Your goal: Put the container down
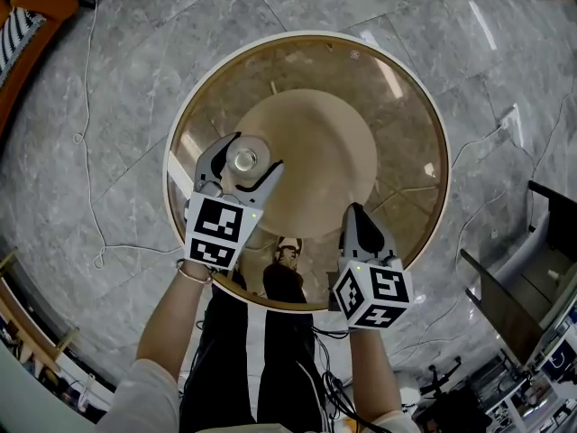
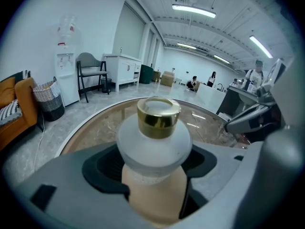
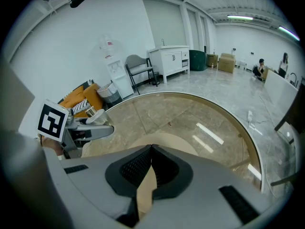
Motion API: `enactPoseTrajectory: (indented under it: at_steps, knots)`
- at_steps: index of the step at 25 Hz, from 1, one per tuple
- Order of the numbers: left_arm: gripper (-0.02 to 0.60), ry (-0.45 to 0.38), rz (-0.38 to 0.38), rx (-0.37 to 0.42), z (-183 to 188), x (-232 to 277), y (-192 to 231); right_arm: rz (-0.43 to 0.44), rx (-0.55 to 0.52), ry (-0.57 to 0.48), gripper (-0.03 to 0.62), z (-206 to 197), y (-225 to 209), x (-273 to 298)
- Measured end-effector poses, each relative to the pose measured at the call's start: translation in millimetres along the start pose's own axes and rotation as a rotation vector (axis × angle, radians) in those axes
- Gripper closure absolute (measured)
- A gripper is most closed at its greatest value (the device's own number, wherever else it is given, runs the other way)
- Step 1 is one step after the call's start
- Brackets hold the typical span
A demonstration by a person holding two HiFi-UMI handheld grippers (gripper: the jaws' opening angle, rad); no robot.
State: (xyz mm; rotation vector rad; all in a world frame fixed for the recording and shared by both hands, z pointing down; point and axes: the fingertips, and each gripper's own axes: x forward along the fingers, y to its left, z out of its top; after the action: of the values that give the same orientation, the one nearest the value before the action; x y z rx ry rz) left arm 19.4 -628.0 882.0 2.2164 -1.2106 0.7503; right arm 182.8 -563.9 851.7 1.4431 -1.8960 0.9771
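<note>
In the head view, the left claw (image 1: 255, 156) was clamped on the container (image 1: 243, 161). From above the container looked like a small pale round thing with a shiny top, held over the round glass-topped bench (image 1: 410, 124) just inside its near-left rim. The right claw (image 1: 357, 211) had its jaws together, holding nothing. It sat to the right of the left claw and nearer the person, close to the near rim. The glass ahead of both claws lay bare, with a round beige pedestal (image 1: 315, 152) showing through it and grey marble floor (image 1: 135, 61) all around. In the left gripper view, the container stood upright between the jaws. It had a frosted white shoulder and a gold cap (image 2: 158, 117), and showed beige lower down where the black pads (image 2: 107, 168) pressed against it. Whether its base touched the glass could not be told. In the right gripper view, the jaw tips met, and bare glass ran ahead to the far rim. The left claw was off to the left.
</note>
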Motion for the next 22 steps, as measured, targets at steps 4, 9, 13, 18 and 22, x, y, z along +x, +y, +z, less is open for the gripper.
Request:
enactPoseTrajectory:
  at_steps: [4,9,13,18,22]
  knots:
    - [0.244,-0.009,0.009,0.022,0.5,0.5,-1.2,-0.003,0.002,0.001,0.571,-1.2,-0.9,-0.3]
    - [0.244,-0.018,0.025,0.093,-1.6,0.6,-3.1,-0.002,0.003,0.004,0.571,-3.1,1.2,-0.6]
    - [0.244,-0.028,0.030,0.120,-3.9,-0.3,-3.7,0.001,0.000,0.001,0.571,-3.3,3.6,-1.1]
    - [0.244,-0.045,0.019,0.103,-1.9,-1.2,-5.7,0.003,-0.005,-0.004,0.571,-2.6,5.0,-3.4]
    - [0.230,-0.080,0.000,0.021,1.2,-5.1,-7.7,0.006,-0.007,-0.007,0.571,-3.4,7.0,-7.2]
